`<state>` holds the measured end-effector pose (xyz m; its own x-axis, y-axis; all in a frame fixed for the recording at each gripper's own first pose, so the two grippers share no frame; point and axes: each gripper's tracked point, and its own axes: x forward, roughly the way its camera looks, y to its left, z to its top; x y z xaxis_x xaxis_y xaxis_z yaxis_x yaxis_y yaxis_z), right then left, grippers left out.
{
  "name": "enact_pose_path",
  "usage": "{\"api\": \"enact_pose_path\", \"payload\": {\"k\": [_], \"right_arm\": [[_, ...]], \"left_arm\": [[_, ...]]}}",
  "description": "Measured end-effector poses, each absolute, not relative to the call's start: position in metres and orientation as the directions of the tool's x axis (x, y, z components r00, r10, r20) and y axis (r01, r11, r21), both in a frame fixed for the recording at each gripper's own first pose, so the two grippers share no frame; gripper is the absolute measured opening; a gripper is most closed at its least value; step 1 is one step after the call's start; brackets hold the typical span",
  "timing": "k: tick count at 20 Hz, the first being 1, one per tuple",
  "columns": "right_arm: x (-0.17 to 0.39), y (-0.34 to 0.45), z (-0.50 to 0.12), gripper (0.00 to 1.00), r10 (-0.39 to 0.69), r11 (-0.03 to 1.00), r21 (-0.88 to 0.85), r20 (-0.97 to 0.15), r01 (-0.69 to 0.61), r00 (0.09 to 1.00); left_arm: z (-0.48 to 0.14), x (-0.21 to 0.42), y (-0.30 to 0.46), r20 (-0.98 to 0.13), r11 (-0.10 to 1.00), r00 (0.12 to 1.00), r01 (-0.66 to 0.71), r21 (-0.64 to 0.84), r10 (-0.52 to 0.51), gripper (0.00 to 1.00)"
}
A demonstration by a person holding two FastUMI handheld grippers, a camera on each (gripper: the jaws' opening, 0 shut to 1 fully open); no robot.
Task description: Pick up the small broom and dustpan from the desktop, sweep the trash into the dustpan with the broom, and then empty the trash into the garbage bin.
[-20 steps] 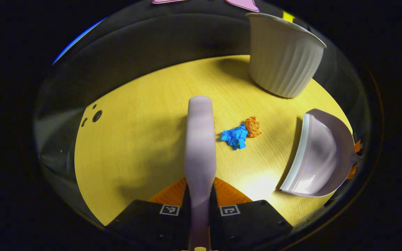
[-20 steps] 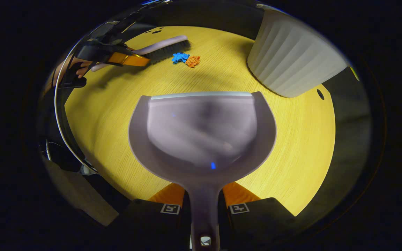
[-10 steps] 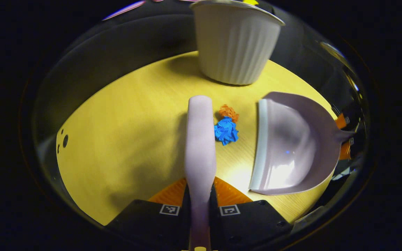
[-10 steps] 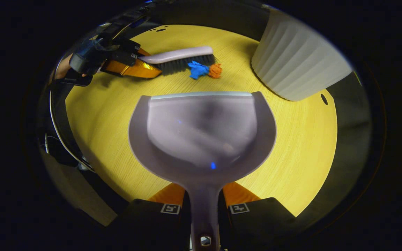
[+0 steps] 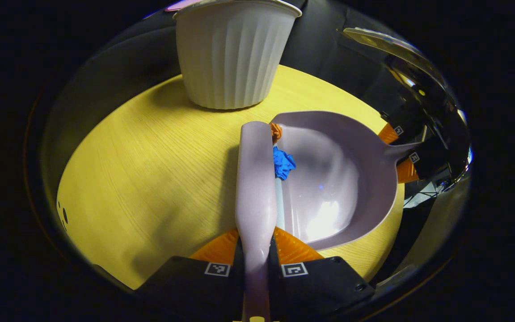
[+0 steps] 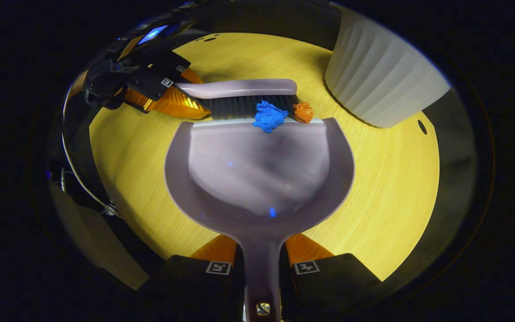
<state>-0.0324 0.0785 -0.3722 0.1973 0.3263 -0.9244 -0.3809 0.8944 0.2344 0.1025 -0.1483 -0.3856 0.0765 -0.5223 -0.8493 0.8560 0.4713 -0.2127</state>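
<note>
My left gripper (image 5: 256, 250) is shut on the handle of a pale lilac broom (image 5: 256, 179), which lies across the front lip of the lilac dustpan (image 5: 329, 179). My right gripper (image 6: 262, 257) is shut on the dustpan (image 6: 262, 179) handle. In the right gripper view the broom (image 6: 239, 87) has its dark bristles against the pan's lip, with the left gripper (image 6: 172, 96) at its left end. A crumpled blue scrap (image 6: 268, 117) rests on the lip and an orange scrap (image 6: 303, 112) sits beside it at the edge. Both scraps, blue (image 5: 283, 163) and orange (image 5: 276, 131), peek out beside the broom.
A white ribbed garbage bin (image 5: 233, 53) stands on the yellow wooden desktop (image 5: 150, 170) just beyond the broom's tip; it is at the upper right in the right gripper view (image 6: 382, 80). Small holes (image 5: 63, 214) mark the desktop's far left edge. Black booth cloth lies behind.
The broom and dustpan have closed together. The broom pushed the blue and orange scraps across the desktop onto the dustpan's lip. The bin has drifted left in the left gripper view.
</note>
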Motion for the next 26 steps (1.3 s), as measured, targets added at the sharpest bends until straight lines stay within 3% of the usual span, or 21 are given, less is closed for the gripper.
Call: {"api": "enact_pose_path", "payload": {"k": [1,3,8,10,13,18,22,25,26], "right_arm": [[-0.028,0.075,-0.378,0.36,0.331,0.892,0.236,-0.921,-0.385,0.203],[-0.022,0.074,-0.39,0.36,0.343,0.887,0.237,-0.913,-0.397,0.222],[-0.034,0.062,-0.395,0.36,0.359,0.919,0.277,-0.883,-0.281,0.301],[-0.036,0.047,-0.382,0.36,0.355,0.928,0.284,-0.872,-0.243,0.337],[-0.034,0.057,-0.392,0.36,0.345,0.928,0.27,-0.88,-0.255,0.326],[-0.031,0.055,-0.385,0.36,0.344,0.929,0.271,-0.883,-0.253,0.319],[-0.034,0.055,-0.388,0.36,0.325,0.934,0.243,-0.881,-0.26,0.344],[-0.034,0.056,-0.39,0.36,0.345,0.927,0.259,-0.873,-0.272,0.344],[-0.032,0.055,-0.389,0.36,0.345,0.928,0.262,-0.873,-0.266,0.346]], "left_arm": [[-0.382,0.095,-0.149,-0.841,0.466,0.052,0.85,-0.246,-0.539,0.24],[-0.374,0.092,-0.145,-0.827,0.463,0.04,0.843,-0.274,-0.561,0.27],[-0.359,0.111,-0.122,-0.805,0.636,0.237,0.742,-0.211,-0.544,0.27],[-0.361,0.105,-0.128,-0.778,0.657,0.253,0.709,-0.255,-0.575,0.27],[-0.355,0.098,-0.131,-0.748,0.595,0.21,0.75,-0.29,-0.629,0.27],[-0.351,0.075,-0.152,-0.8,0.482,0.062,0.824,-0.296,-0.596,0.27],[-0.37,0.088,-0.136,-0.874,0.458,0.11,0.878,-0.137,-0.473,0.27],[-0.369,0.107,-0.133,-0.884,0.464,0.148,0.882,-0.085,-0.444,0.31],[-0.368,0.115,-0.132,-0.885,0.472,0.167,0.879,-0.066,-0.434,0.24]]}}
